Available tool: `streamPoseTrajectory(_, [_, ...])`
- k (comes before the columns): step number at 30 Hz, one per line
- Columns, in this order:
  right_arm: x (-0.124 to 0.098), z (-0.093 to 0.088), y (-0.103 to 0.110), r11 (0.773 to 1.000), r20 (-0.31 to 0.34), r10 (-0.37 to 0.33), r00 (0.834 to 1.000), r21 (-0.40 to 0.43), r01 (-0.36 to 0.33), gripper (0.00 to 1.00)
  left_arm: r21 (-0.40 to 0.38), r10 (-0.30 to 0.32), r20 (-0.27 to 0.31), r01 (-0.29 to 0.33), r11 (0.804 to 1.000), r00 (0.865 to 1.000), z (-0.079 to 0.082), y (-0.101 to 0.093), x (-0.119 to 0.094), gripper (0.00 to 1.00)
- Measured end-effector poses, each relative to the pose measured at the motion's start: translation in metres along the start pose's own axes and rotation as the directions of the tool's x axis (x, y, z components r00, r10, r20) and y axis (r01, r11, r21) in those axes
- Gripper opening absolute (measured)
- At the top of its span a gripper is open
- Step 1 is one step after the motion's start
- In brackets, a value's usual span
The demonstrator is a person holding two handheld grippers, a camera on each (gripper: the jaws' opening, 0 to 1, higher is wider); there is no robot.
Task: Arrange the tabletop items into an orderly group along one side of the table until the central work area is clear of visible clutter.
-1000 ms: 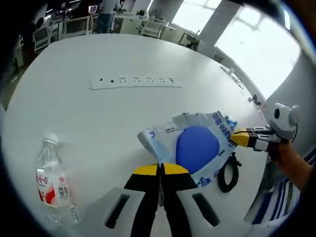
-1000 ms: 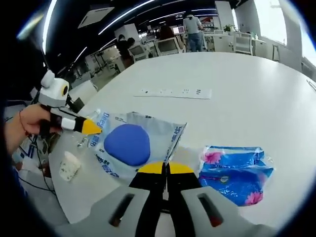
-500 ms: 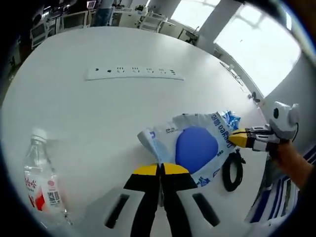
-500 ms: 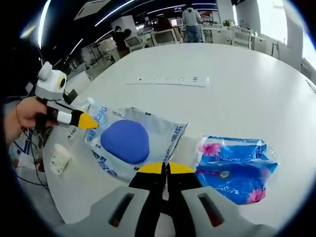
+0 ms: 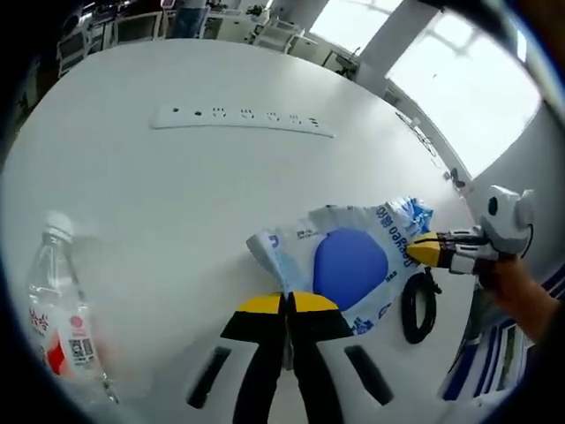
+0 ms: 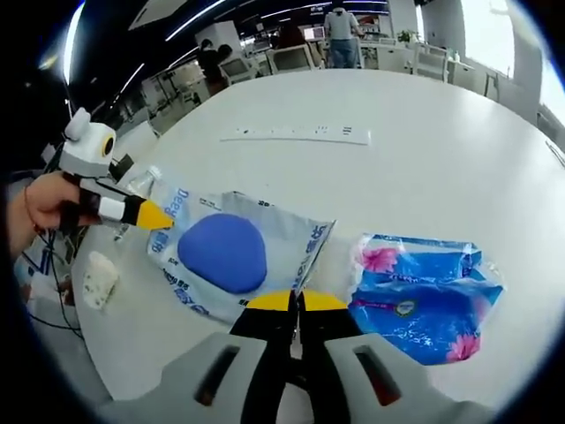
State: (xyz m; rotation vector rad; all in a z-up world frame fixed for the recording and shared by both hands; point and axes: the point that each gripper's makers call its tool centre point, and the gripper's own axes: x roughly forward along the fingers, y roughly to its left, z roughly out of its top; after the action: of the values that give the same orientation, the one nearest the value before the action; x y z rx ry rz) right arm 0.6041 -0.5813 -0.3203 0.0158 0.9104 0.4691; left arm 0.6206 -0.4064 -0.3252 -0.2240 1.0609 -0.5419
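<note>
Both my claws, left and right, are clenched on opposite corners of the clear plastic pouch holding a blue round pad, beside the blue floral tissue pack on the white desk.

Grey pouch with blue oval; blue floral tissue pack; white table.
</note>
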Motion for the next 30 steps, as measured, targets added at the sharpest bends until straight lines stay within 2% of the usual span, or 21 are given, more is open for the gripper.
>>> streamPoseTrajectory(12, [0.0017, -0.0013, -0.0011, 1.000, -0.011, -0.009, 1.000, -0.007, 0.009, 0.01, -0.034, -0.011, 0.016, 0.012, 0.999, 1.000, 0.0009, 0.0010, 0.0014, 0.00])
streamPoseTrajectory(30, [-0.0023, 0.0008, 0.0012, 1.000, -0.001, -0.013, 1.000, -0.016, 0.013, 0.09, -0.008, -0.011, 0.019, 0.012, 1.000, 1.000, -0.0013, 0.0012, 0.0005, 0.02])
